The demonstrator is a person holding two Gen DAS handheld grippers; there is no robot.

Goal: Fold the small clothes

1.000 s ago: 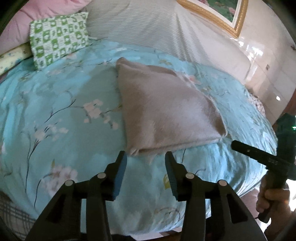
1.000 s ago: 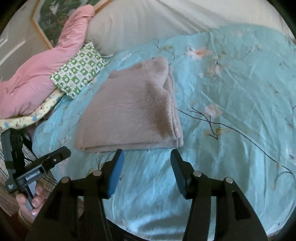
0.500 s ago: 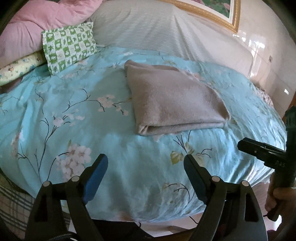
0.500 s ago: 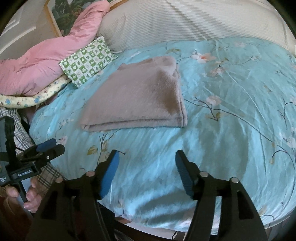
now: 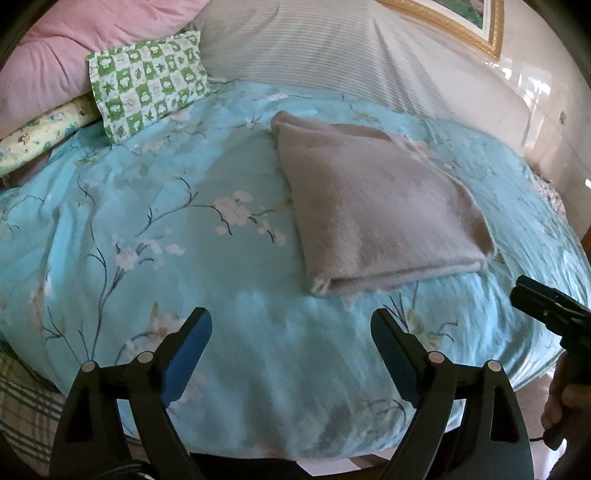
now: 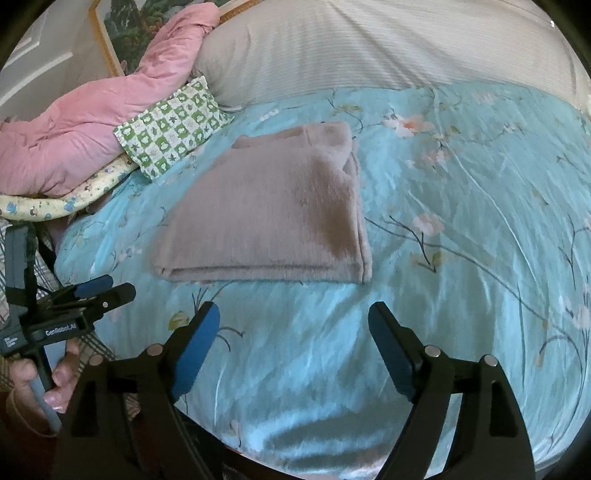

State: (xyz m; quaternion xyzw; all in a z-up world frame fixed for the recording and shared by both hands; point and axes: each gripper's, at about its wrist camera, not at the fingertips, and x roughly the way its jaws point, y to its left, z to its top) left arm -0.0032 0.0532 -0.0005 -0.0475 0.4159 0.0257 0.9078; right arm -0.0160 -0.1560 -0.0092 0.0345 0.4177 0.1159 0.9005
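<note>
Left wrist view: we see our left gripper with blue pads spread wide, nothing between them, held above the near edge of the quilt.
Garment: a folded taupe garment lies flat on the quilt, beyond the left gripper and a little to its right, not touching the pads.
Right wrist view: our right gripper is also spread wide and holds nothing; the garment lies just past its tips, slightly left of centre.
Only from the left: the right gripper enters at the right edge as a dark tip with a hand below it; how far it gapes we cannot tell from here. A gold frame shows at top right.
Only from the right: the left gripper appears side-on at lower left, blue pad visible, gripped by a hand.
Both views: a green checked pillow and a pink duvet sit at the head of the bed, well apart from the garment.
Folds: layered edges face us along the garment's near side.
</note>
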